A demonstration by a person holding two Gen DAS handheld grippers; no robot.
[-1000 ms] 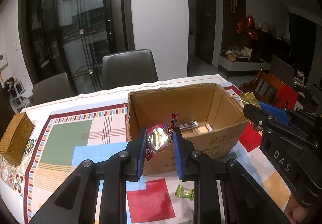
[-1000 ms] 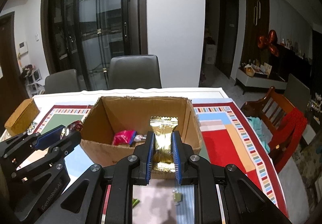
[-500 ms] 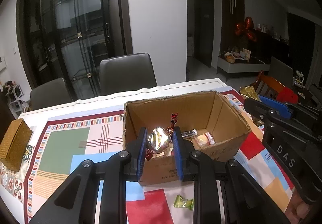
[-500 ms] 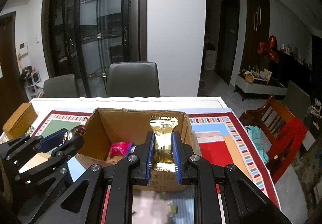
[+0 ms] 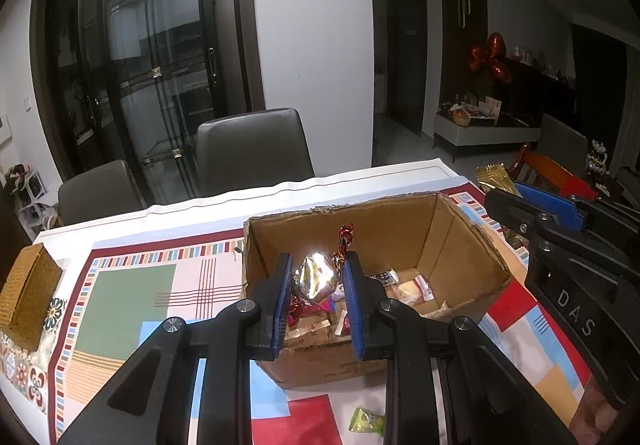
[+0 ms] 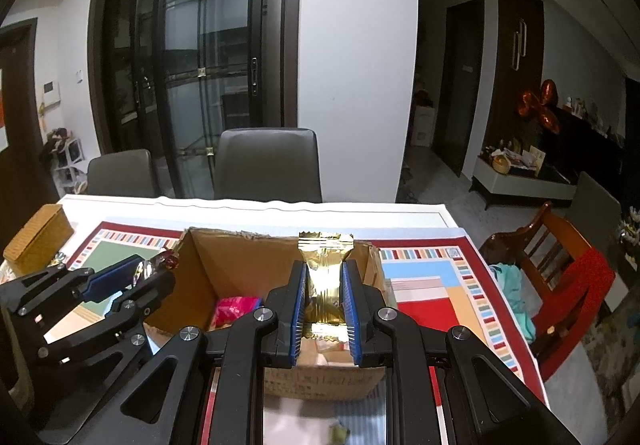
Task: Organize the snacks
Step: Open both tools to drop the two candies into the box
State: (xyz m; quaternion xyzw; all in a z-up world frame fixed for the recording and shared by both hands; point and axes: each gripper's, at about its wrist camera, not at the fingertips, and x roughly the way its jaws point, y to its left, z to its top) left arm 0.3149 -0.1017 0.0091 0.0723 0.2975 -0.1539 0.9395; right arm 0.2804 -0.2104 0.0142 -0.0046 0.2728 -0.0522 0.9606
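An open cardboard box [image 5: 460,229] [image 6: 200,269] stands on the patterned tablecloth with several wrapped snacks inside. My left gripper [image 5: 316,281] is shut on a silver foil candy [image 5: 316,279] with red twisted ends, held above the box's near left part. My right gripper [image 6: 325,289] is shut on a gold foil packet [image 6: 326,277], held upright above the box's near right part. The right gripper also shows in the left wrist view [image 5: 532,201], and the left gripper shows in the right wrist view [image 6: 120,279].
A green wrapped candy [image 5: 366,419] lies on the cloth in front of the box. A woven golden box [image 5: 26,285] sits at the table's left edge. Grey chairs [image 5: 252,149] stand behind the table and a wooden chair [image 6: 560,257] at the right.
Both grippers have risen and moved forward over the box, each still holding its snack. The box interior now lies lower in both views.
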